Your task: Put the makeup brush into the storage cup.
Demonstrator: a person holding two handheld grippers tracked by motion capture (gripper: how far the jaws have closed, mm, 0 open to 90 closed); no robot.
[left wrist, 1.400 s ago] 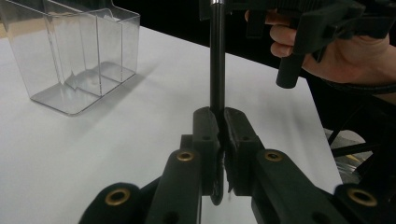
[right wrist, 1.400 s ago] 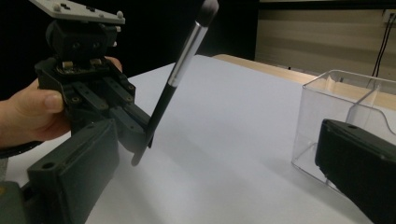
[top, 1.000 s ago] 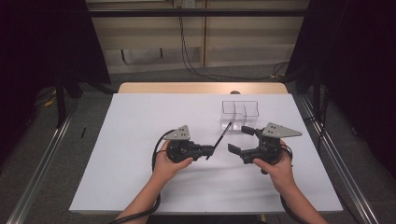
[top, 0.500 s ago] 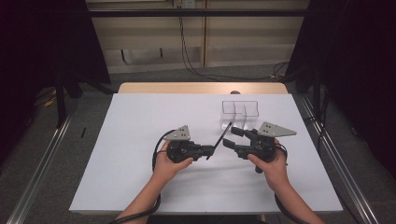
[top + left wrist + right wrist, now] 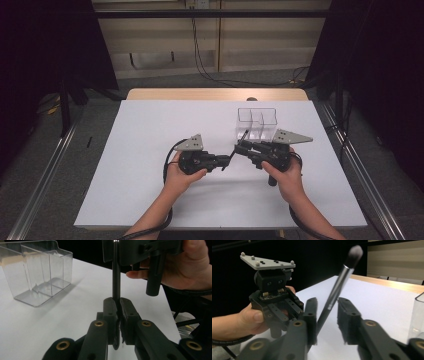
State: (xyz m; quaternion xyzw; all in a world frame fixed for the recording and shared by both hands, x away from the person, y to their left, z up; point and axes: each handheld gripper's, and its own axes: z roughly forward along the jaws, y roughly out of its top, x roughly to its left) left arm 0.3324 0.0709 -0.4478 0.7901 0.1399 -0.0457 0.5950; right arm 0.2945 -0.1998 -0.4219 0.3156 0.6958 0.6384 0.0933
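Left gripper (image 5: 226, 161) fingers clamped on the makeup brush (image 5: 336, 294), right gripper (image 5: 243, 148) fingers apart around its handle, clear divided bin (image 5: 256, 123) just beyond on the white counter (image 5: 150, 130), compartments empty

Laboratory-type recording bay, not a home. Indicated by a white-covered table (image 5: 150, 150) with a bare wooden far edge, flanked left and right by metal floor rails (image 5: 45, 185), with grey carpet (image 5: 165, 82), black curtains (image 5: 40, 45) at both sides, and cables (image 5: 200, 55) hanging down the beige back wall (image 5: 260, 40).
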